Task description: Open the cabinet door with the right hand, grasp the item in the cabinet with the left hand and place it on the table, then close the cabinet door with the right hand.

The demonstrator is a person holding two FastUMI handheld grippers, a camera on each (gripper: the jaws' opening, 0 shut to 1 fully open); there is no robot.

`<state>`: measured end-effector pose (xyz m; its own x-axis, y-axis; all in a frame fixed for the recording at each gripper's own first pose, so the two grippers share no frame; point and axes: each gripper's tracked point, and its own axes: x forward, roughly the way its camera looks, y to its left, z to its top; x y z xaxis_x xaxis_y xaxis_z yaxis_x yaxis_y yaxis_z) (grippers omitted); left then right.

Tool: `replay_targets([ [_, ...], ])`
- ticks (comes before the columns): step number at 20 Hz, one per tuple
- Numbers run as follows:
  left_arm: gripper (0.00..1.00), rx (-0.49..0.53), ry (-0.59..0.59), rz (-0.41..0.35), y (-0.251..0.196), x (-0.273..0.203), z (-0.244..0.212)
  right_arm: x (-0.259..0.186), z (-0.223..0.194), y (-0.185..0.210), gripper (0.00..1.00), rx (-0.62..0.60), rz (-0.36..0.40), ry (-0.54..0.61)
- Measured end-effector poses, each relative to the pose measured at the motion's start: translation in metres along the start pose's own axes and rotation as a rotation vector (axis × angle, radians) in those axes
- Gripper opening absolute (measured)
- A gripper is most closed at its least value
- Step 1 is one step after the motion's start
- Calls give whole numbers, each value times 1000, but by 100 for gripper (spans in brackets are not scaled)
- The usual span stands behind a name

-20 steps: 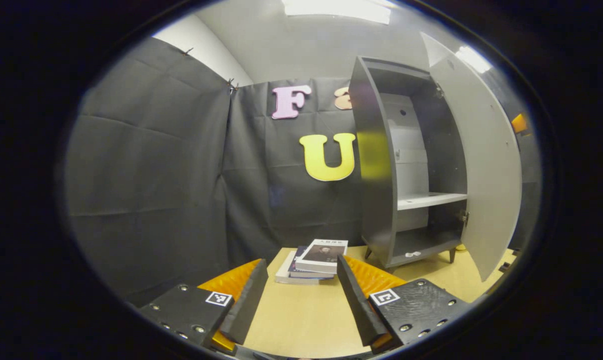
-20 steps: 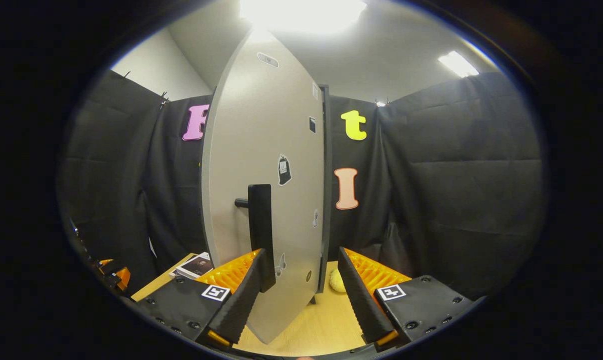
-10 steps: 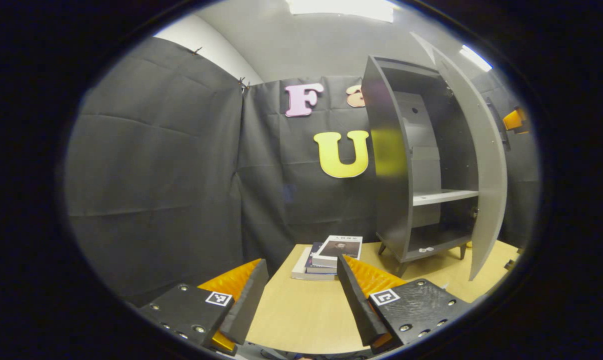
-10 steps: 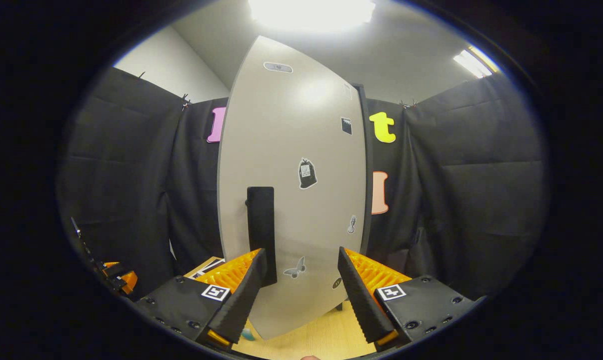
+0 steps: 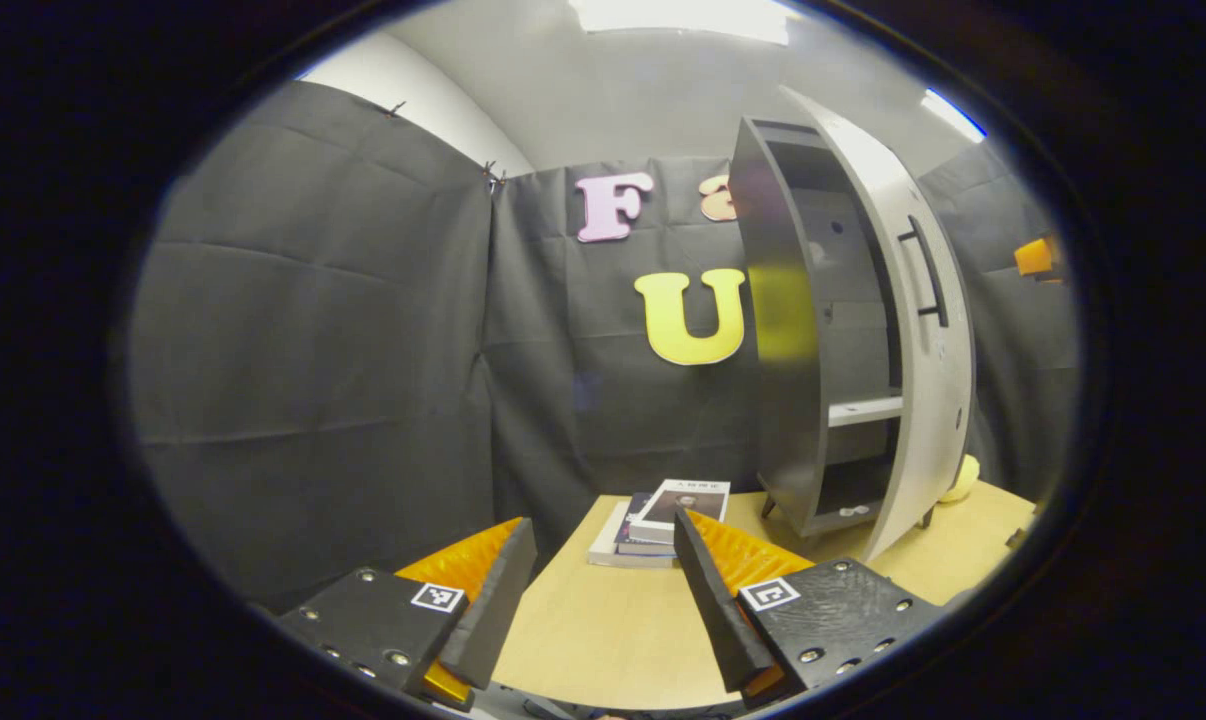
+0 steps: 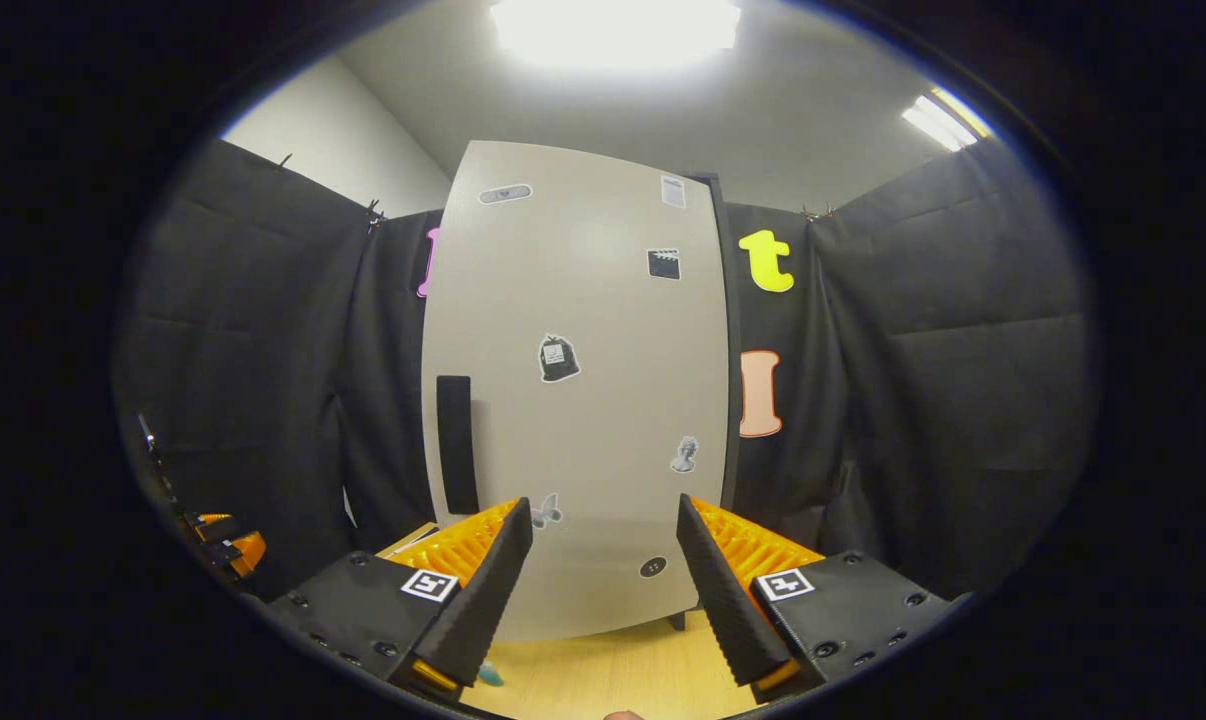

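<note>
The cabinet stands on the table with its door swung most of the way shut; in the left gripper view a narrow gap remains between the door's free edge and the cabinet's side wall, with a pale shelf visible through it. The right gripper, fingers spread apart and holding nothing, faces the door's outer face squarely, and the dark handle runs upright just left of its left finger; whether a finger touches the door cannot be told. The closing move likely turns on this: the door lies straight ahead of the right gripper, so a forward push should seat it. The left gripper, also spread and empty, hangs over the table well apart from the cabinet. A stack of books, likely the item taken out, lies on the table just left of the cabinet's foot, beyond the left gripper's fingers.
</note>
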<state>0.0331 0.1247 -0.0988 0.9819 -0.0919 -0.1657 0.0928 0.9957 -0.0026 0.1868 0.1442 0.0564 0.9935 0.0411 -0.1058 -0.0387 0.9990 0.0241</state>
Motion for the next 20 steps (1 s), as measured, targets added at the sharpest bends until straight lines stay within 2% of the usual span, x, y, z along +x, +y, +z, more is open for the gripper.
replay_targets([
  [1, 84, -6, -5, -5, -10, -2, 6, 2, 0, -7, 97, 3, 1, -5],
  [3, 84, -2, -24, -5, -27, -6, 20, 3, -2, -22, 99, 15, 16, -17],
  [7, 84, 23, -44, 22, -65, -7, 40, 7, -13, -68, 96, -20, 10, 0],
  [10, 84, 37, -59, 33, -97, -11, 56, 7, -23, -94, 98, 3, 33, 9],
  [17, 84, 29, -84, -15, -174, -12, 86, 11, -44, -151, 97, 40, 14, 9],
  [20, 84, 33, -102, -31, -192, -13, 99, 7, -46, -169, 96, 52, 4, 1],
])
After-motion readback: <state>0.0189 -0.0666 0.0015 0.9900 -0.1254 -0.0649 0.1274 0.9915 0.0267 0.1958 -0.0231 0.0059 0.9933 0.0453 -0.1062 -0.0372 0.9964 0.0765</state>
